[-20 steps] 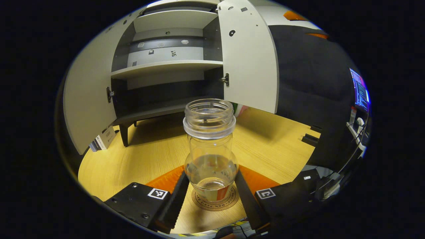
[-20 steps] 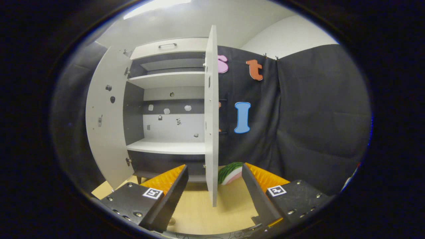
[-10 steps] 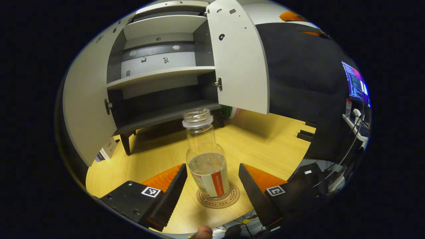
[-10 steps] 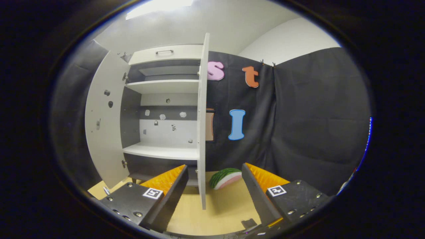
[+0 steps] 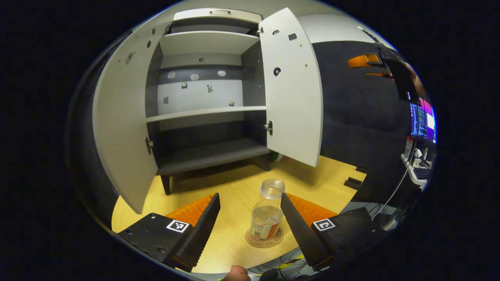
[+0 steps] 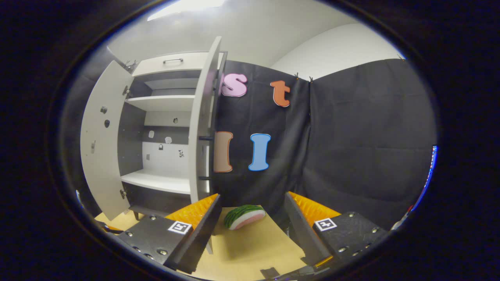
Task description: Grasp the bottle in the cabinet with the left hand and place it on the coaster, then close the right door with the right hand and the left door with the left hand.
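Note:
A clear bottle [image 5: 267, 217] without a cap stands upright on the round coaster [image 5: 263, 241] on the wooden table. My left gripper [image 5: 250, 226] is open, pulled back, its fingers apart from the bottle on both sides. The white cabinet [image 5: 207, 97] stands behind with both doors open: left door [image 5: 121, 128], right door [image 5: 293, 89]. In the right gripper view my right gripper [image 6: 252, 226] is open and holds nothing; the right door [image 6: 203, 128] stands nearly edge-on just to the left of it, the left door [image 6: 99, 140] farther left.
A watermelon-slice toy [image 6: 244, 216] lies on the table [image 6: 250, 249] beside the cabinet's right side. A lit screen [image 5: 424, 125] and cables sit at the far right in the left gripper view. The other gripper [image 5: 390, 66] shows at the upper right there.
My left gripper has let go of the bottle and drawn back and up; the bottle stays on the coaster. My right gripper has moved right, past the right door's edge to its outer side.

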`<act>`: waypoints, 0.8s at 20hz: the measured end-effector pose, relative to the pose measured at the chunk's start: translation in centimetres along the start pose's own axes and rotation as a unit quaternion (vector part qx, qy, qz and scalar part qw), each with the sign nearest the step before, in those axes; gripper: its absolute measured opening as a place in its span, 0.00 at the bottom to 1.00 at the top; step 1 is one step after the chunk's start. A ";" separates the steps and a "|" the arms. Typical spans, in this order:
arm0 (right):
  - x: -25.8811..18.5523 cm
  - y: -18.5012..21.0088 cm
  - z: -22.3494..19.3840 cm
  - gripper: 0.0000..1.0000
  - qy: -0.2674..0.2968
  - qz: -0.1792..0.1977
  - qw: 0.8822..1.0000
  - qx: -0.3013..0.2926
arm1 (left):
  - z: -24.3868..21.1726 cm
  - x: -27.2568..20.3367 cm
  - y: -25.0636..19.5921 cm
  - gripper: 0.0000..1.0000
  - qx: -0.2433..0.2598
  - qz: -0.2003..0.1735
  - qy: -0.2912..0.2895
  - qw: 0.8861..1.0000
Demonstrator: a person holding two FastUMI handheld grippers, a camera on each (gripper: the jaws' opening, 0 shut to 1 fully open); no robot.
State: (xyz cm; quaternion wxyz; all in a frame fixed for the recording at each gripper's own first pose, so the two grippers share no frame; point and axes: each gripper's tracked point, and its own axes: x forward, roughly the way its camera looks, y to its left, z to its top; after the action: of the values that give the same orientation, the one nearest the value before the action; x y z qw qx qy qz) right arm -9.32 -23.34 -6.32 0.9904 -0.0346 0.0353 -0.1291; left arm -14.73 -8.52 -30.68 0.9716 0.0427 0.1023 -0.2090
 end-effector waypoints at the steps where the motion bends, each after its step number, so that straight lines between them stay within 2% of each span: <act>1: 1.2 -0.3 0.1 0.99 0.003 -0.004 1.000 0.002 | 1.7 -0.6 0.9 0.99 -0.001 0.009 -0.010 1.000; 2: 2.5 -0.5 0.4 0.94 0.008 -0.006 1.000 0.006 | 3.3 -1.3 1.8 0.99 -0.003 0.017 -0.019 1.000; 3: 3.7 -0.5 0.6 0.99 0.010 -0.008 1.000 0.015 | 5.0 -1.9 2.8 0.99 -0.009 0.027 -0.028 0.999; 4: 5.0 -0.5 0.7 0.99 0.017 -0.011 0.999 0.027 | 6.6 -2.7 3.9 0.99 -0.012 0.039 -0.037 0.998; 5: 6.1 -0.5 0.8 0.94 0.023 -0.015 0.999 0.040 | 8.1 -3.5 5.3 0.99 -0.012 0.056 -0.044 0.997; 6: 7.2 -0.4 0.8 0.99 0.030 -0.015 0.998 0.051 | 9.4 -4.1 6.5 0.99 -0.013 0.069 -0.051 0.996; 8: 9.6 0.1 1.3 0.99 0.027 -0.013 0.997 0.065 | 11.9 -5.6 8.9 0.99 -0.015 0.090 -0.065 0.994; 9: 10.3 0.1 1.9 0.99 0.020 -0.012 0.997 0.069 | 12.7 -6.4 9.8 0.99 -0.016 0.094 -0.070 0.993; 10: 11.2 0.2 2.7 0.94 0.015 -0.008 0.997 0.072 | 13.4 -7.1 10.9 0.99 -0.017 0.103 -0.075 0.992; 11: 12.2 0.7 3.1 0.99 0.015 -0.001 0.997 0.072 | 14.1 -7.7 12.0 0.99 -0.018 0.113 -0.081 0.990; 14: 13.6 1.9 3.4 0.99 0.024 0.014 0.999 0.040 | 15.5 -10.3 15.5 0.99 -0.010 0.153 -0.103 0.983; 15: 13.7 3.4 3.3 0.99 0.029 0.040 0.998 0.030 | 15.8 -11.2 16.3 0.99 -0.006 0.161 -0.109 0.981; 16: 14.1 4.0 3.3 0.99 0.027 0.037 0.999 0.020 | 16.1 -12.0 17.0 0.99 -0.001 0.168 -0.116 0.979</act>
State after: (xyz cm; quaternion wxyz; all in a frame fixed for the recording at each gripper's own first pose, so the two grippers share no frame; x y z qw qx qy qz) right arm 5.56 -22.97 -4.18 0.9937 -0.0099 0.0607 -0.0935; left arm -15.46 9.64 -11.71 0.9982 0.0343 -0.0192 -0.0460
